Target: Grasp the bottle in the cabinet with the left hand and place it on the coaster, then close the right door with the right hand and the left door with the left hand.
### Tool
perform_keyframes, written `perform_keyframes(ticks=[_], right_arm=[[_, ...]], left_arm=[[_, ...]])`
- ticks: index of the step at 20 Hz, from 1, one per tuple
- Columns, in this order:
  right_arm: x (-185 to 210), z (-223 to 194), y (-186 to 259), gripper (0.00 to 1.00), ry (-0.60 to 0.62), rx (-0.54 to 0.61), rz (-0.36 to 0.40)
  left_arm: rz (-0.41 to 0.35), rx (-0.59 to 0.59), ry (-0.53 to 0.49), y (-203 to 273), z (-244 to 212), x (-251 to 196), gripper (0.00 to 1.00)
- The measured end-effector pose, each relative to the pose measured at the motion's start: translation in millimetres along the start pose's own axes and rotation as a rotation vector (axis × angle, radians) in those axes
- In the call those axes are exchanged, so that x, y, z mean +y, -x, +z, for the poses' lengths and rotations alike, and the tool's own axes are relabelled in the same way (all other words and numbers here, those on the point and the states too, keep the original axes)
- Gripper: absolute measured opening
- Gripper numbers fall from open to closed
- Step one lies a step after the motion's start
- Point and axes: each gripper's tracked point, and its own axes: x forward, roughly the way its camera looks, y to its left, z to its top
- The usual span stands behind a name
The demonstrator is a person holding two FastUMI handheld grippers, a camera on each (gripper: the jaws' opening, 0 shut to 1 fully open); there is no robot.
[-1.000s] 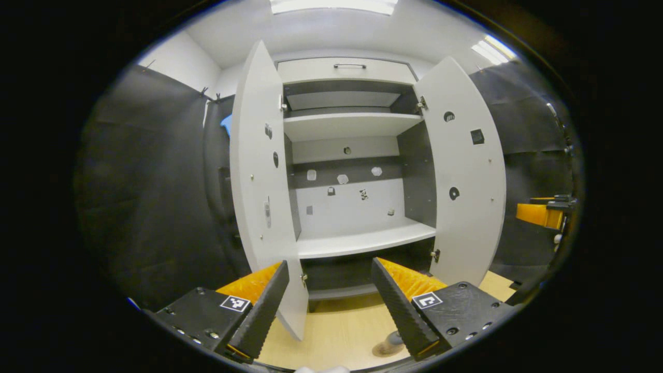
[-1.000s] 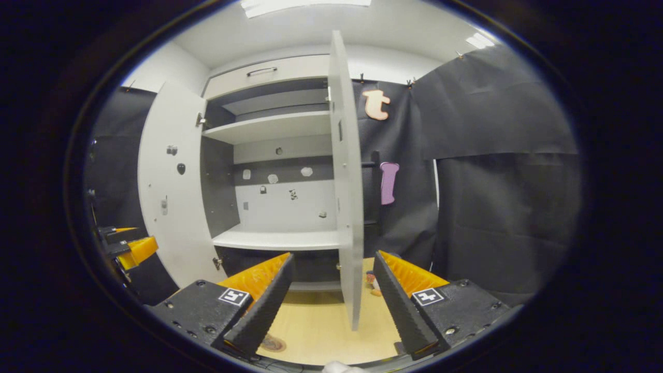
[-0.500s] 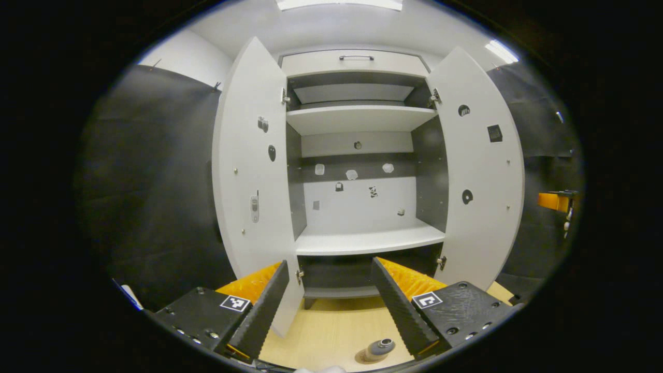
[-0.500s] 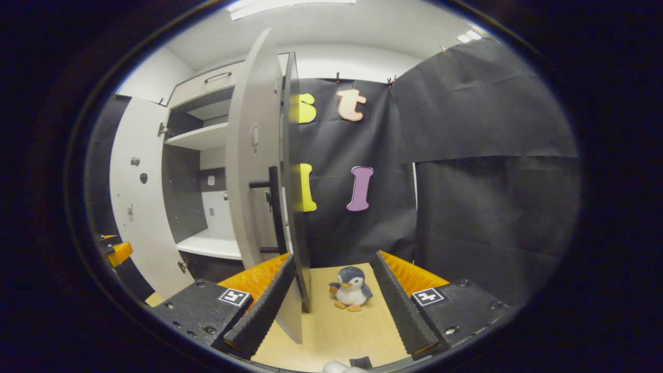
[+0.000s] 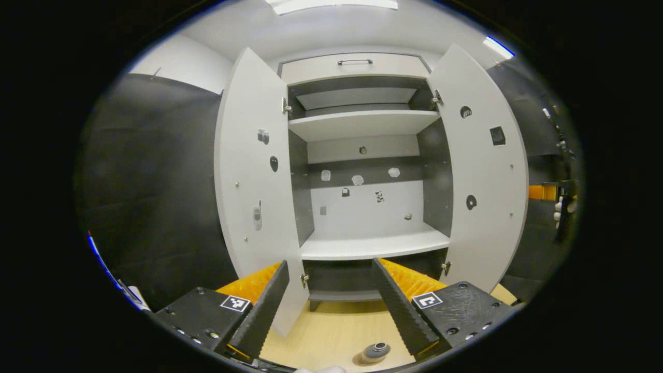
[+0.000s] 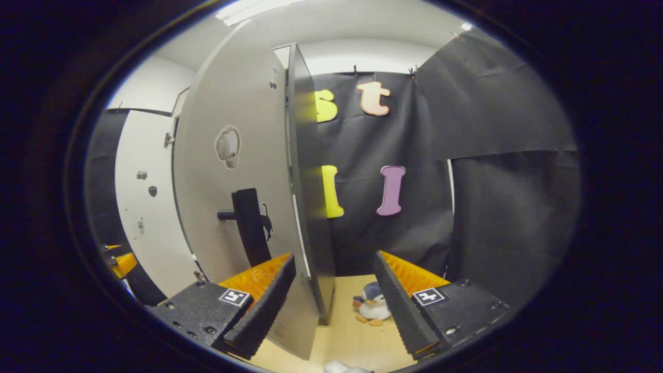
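**Bottle down, right door next**

Small grey bottle (image 5: 375, 351) stands on its round coaster (image 5: 362, 358) on the pale wood surface (image 5: 331, 336), just below the left gripper (image 5: 328, 303), whose jaws are spread and empty. Right gripper (image 6: 331, 303), also spread wide, sits behind the grey right door (image 6: 233, 171), door edge between its fingers, placed to push it shut. White left door (image 5: 254, 176) stands wide ahead-left

I see a toy penguin (image 6: 372, 308) sitting on the wooden floor (image 6: 347, 336) by the black cloth wall (image 6: 492, 207). A ceiling light (image 5: 331, 4) glows above me, and white wall (image 5: 181, 62) shows behind.
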Motion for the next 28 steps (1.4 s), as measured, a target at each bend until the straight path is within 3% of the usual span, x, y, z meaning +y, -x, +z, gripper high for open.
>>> perform_keyframes(ticks=[1,6,13,22,26,28], right_arm=[[-1.1,-1.0,-0.5,0.95,0.011,-0.001,-0.001],[2.7,0.5,-0.6,0.97,0.076,0.000,-0.021],[34.0,-1.9,-1.2,0.98,0.069,0.014,-0.016],[112.4,-13.1,-16.5,0.95,0.100,0.006,0.044],[162.9,-21.9,-24.2,0.98,0.109,0.014,0.140],[166.0,-15.8,-20.9,0.96,0.121,-0.018,0.129]], left_arm=[[-0.005,-0.001,0.002,-2.0,0.8,-1.8,0.98],[-0.046,0.024,0.016,-11.4,-5.0,-9.3,0.98],[-0.063,0.025,0.004,-13.0,-5.6,2.5,0.98],[-0.034,-0.012,-0.012,-3.1,-0.2,40.3,0.99],[-0.024,-0.017,-0.006,-1.0,0.3,54.9,0.98],[-0.014,-0.025,-0.008,2.3,1.7,62.4,0.98]])
